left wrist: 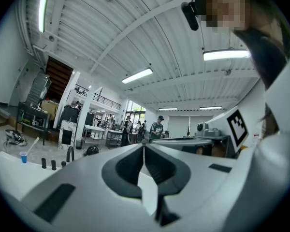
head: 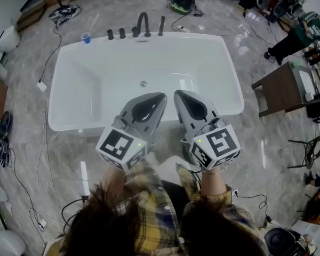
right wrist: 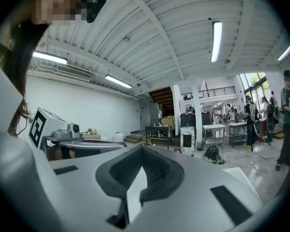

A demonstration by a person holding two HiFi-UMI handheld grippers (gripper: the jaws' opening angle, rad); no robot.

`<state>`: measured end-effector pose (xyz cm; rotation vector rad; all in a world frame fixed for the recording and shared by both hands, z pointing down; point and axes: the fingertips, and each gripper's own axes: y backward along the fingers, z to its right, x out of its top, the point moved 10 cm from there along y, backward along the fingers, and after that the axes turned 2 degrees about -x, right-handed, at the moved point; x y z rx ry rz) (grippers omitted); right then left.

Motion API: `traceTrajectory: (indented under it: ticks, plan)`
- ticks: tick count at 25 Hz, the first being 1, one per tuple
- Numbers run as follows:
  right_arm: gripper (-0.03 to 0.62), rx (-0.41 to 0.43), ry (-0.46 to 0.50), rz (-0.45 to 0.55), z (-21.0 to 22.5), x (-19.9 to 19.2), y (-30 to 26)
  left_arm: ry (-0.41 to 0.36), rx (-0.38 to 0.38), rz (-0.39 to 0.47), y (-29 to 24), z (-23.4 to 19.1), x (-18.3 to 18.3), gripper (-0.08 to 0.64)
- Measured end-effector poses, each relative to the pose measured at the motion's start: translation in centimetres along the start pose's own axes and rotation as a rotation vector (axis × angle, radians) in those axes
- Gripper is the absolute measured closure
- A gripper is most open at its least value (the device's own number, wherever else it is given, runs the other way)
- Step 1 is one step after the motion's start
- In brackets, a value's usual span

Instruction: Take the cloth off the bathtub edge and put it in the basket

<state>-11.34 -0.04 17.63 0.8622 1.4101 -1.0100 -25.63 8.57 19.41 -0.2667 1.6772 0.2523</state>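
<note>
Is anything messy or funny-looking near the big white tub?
Nothing is spilled or broken. A small blue cup sits at the far left corner of the tub, and cables trail over the floor. No cloth shows on the rim.

**Gloss underfoot, matt in my hands**

The white bathtub point(head: 96, 42) has a smooth, glossy shell that looks like acrylic or enamel. On its far rim the black curved faucet point(head: 144, 23) looks like matt-coated metal. Around the tub, the grey marble-look floor point(head: 64, 159) is polished enough to mirror the lights. Right of the tub, the brown side table point(head: 280, 89) looks like matt wood.

My left gripper point(head: 162, 95) and right gripper point(head: 177, 93) are smooth grey matt plastic. Their dark pads point(right wrist: 121, 170) look rubbery and finely ridged. My plaid sleeves point(head: 149, 196) are soft woven cloth. Above the tub, the white ribbed ceiling point(right wrist: 150, 33) looks like painted sheet metal.
</note>
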Motion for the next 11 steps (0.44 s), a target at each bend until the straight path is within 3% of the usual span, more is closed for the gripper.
traceTrajectory:
  ticks: [11]
  plan:
    - [0.577,0.013,-0.013,-0.003,-0.91,-0.5,0.62,-0.007,0.018,0.0,0.85,0.59,-0.22,0.537]
